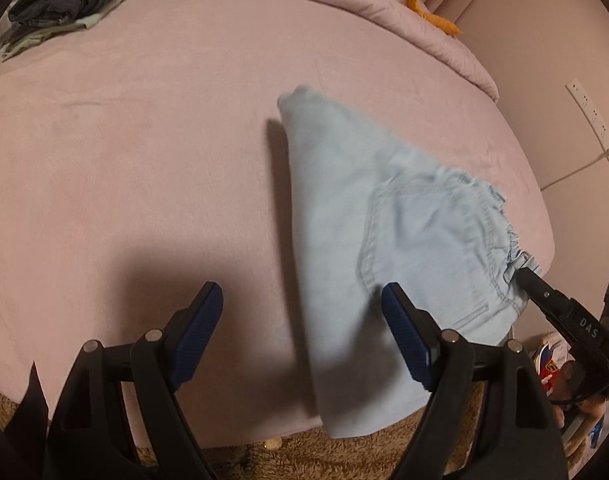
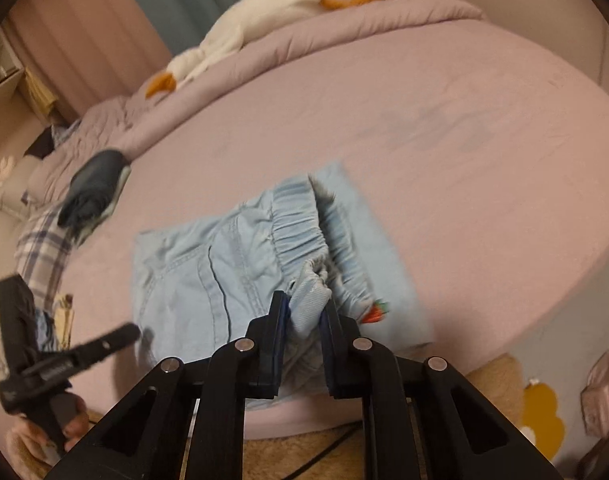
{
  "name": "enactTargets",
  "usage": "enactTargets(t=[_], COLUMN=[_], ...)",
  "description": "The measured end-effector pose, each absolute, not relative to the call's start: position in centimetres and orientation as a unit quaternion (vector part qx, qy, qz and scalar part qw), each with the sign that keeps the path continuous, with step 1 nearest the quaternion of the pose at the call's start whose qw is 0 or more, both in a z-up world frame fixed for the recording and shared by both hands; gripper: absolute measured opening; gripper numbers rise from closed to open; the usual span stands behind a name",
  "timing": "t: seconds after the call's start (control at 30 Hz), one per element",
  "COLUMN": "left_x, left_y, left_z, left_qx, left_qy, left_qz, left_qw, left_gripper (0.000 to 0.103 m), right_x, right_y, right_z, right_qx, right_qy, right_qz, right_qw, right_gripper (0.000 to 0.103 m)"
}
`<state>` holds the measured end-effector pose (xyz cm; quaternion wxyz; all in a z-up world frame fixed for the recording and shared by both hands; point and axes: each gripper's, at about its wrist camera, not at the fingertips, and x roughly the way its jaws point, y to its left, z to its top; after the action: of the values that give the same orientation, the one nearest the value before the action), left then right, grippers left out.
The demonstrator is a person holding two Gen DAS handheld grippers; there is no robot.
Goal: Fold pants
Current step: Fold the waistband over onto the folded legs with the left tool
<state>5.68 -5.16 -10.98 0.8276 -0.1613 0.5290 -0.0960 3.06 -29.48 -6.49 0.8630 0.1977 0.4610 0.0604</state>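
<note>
Light blue pants (image 1: 364, 220) lie folded lengthwise on the pink bed (image 1: 144, 140), with the elastic waistband toward the near right edge. My left gripper (image 1: 302, 292) hovers open above the near part of the pants, its blue pads wide apart and holding nothing. In the right wrist view my right gripper (image 2: 304, 306) is shut on a bunched piece of the waistband of the pants (image 2: 192, 276). The left wrist view shows the right gripper (image 1: 524, 274) pinching the waistband's corner. The left gripper (image 2: 128, 332) appears at the lower left in a hand.
A pile of dark folded clothes (image 2: 92, 188) sits on a plaid cloth (image 2: 44, 248) at the bed's far side. A white goose plush (image 2: 256, 12) rests on the rolled quilt (image 2: 384, 16). A shaggy rug (image 1: 264, 460) lies below the bed's edge. A power strip (image 1: 590, 116) hangs on the wall.
</note>
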Motion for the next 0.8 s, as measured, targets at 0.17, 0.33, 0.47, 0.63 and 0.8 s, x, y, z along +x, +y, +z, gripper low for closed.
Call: enactTargets(t=[0.17, 0.33, 0.47, 0.63, 0.8], left_x=[5.8, 5.8, 5.9, 6.0, 7.6], left_y=[-5.8, -5.8, -5.7, -4.9, -4.0], left_z=[-12.2, -11.8, -12.0, -11.5, -10.1], left_qx=[-0.15, -0.152, -0.152, -0.159, -0.183], left_qy=[0.544, 0.544, 0.542, 0.533, 0.515], left_qz=[-0.099, -0.102, -0.101, -0.101, -0.103], left_qw=[0.82, 0.819, 0.82, 0.825, 0.831], left_gripper=[0.081, 0.081, 0.081, 0.081, 0.081], right_x=[3.9, 5.0, 7.8, 9.6, 8.1], right_y=[-29.1, -31.1, -31.4, -29.5, -28.9], right_z=[-9.3, -7.9, -9.0, -12.1, -9.4], right_qx=[0.162, 0.184, 0.203, 0.228, 0.213], right_qy=[0.506, 0.483, 0.5, 0.522, 0.491], right_qz=[0.054, 0.046, 0.092, 0.13, 0.139], right_qw=[0.845, 0.855, 0.837, 0.812, 0.833], right_gripper=[0.026, 0.066, 0.066, 0.065, 0.03])
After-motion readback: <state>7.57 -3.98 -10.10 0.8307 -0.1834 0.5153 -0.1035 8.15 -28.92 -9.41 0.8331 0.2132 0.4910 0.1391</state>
